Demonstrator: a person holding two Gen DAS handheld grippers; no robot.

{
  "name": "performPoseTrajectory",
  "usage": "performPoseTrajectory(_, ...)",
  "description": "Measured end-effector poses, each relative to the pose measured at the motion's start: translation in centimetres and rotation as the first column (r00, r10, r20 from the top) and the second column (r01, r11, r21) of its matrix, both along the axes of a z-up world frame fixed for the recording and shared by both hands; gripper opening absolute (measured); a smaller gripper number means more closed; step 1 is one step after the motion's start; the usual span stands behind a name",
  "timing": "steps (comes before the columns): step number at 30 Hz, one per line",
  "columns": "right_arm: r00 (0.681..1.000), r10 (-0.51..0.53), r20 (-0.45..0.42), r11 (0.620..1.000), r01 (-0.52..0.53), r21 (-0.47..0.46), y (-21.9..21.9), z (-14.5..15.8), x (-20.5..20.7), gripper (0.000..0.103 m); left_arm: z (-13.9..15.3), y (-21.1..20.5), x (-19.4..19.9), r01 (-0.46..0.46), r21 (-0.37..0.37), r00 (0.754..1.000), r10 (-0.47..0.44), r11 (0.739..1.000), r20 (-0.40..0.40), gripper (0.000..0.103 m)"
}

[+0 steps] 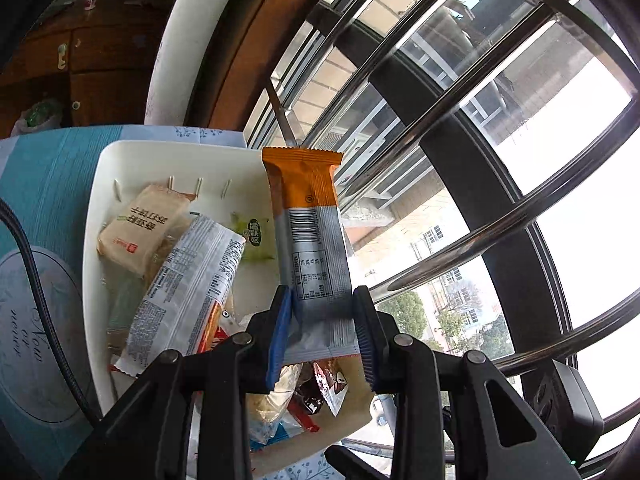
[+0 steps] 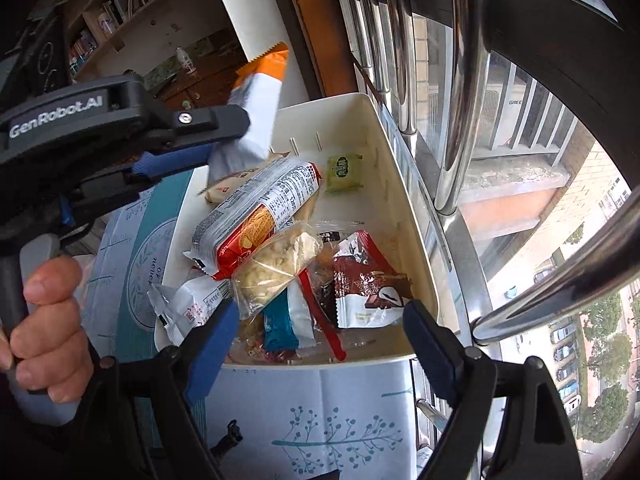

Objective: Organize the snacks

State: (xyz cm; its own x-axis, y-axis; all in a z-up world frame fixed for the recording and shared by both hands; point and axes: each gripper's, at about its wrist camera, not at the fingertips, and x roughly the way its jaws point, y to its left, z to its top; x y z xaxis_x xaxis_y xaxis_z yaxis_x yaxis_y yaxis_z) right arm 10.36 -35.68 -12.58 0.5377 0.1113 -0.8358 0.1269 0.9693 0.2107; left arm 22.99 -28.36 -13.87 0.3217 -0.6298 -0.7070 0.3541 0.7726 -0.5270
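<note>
Left gripper (image 1: pixel 324 320) clamps an orange-and-grey snack bar (image 1: pixel 310 232) by its lower end, above the white bin (image 1: pixel 120 160). Right gripper (image 2: pixel 320 344) gapes wide, empty, over the heap; wrappers at 6 o'clock overlap, probably more underneath. Hand (image 2: pixel 44 320) cropped at 9.

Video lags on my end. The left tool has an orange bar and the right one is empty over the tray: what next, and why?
Probably lower the open right tool onto the clear bag, which lies topmost in the tray. The left tool is busy with the orange bar.
</note>
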Motion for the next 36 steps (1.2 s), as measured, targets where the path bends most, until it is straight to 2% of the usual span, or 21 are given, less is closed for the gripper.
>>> performPoseTrajectory(4, 1.0, 0.004, 0.007, 1.0, -0.004, 0.004, -0.4, 0.1, -0.1, 0.085, -0.7, -0.9, 0.3, 0.027, 0.035, 0.999, -0.025, 0.999, -0.038, 0.033)
performPoseTrajectory(6, 1.0, 0.003, 0.008, 1.0, -0.003, 0.009, -0.4, 0.2, -0.1, 0.085, -0.6, -0.4, 0.4, 0.025, 0.062, 0.999, -0.023, 0.998, -0.037, 0.045)
performPoseTrajectory(7, 1.0, 0.001, 0.007, 1.0, -0.001, 0.01, -0.4, 0.2, -0.1, 0.085, -0.4, 0.1, 0.4, 0.019, 0.075, 0.999, -0.017, 0.997, -0.035, 0.057)
performPoseTrajectory(8, 1.0, 0.0, 0.007, 1.0, 0.0, 0.01, -0.4, 0.2, 0.0, 0.085, -0.1, 0.7, 0.4, 0.009, 0.085, 1.0, -0.007, 0.996, -0.031, 0.063)
performPoseTrajectory(11, 1.0, -0.002, 0.004, 1.0, 0.002, 0.006, 0.0, 0.4, 0.3, 0.085, 0.8, 3.3, -0.1, -0.033, 0.102, 0.999, 0.036, 0.994, -0.02, 0.068)
performPoseTrajectory(20, 0.999, 0.051, 0.009, 0.998, -0.05, -0.026, 4.4, 1.5, 1.3, 0.085, 2.6, 13.9, -3.6, -0.186, 0.18, 0.982, 0.188, 0.966, 0.002, 0.071)
performPoseTrajectory(24, 0.997, 0.076, 0.006, 0.996, -0.075, -0.054, 7.8, 2.1, 1.0, 0.085, 2.5, 19.8, -5.9, -0.268, 0.191, 0.96, 0.279, 0.944, -0.034, 0.071)
performPoseTrajectory(28, 0.993, 0.119, 0.015, 0.99, -0.117, -0.072, 12.1, 2.8, 0.0, 0.086, 2.9, 25.9, -9.3, -0.336, 0.22, 0.936, 0.351, 0.916, -0.035, 0.073)
performPoseTrajectory(32, 0.988, 0.155, 0.023, 0.986, -0.153, -0.065, 16.9, 3.6, -1.6, 0.09, 4.1, 30.9, -12.8, -0.361, 0.256, 0.927, 0.374, 0.897, -0.004, 0.074)
performPoseTrajectory(36, 0.981, 0.191, 0.03, 0.98, -0.189, -0.055, 20.9, 4.5, -3.4, 0.092, 6.2, 34.5, -16.4, -0.372, 0.305, 0.926, 0.372, 0.877, 0.058, 0.074)
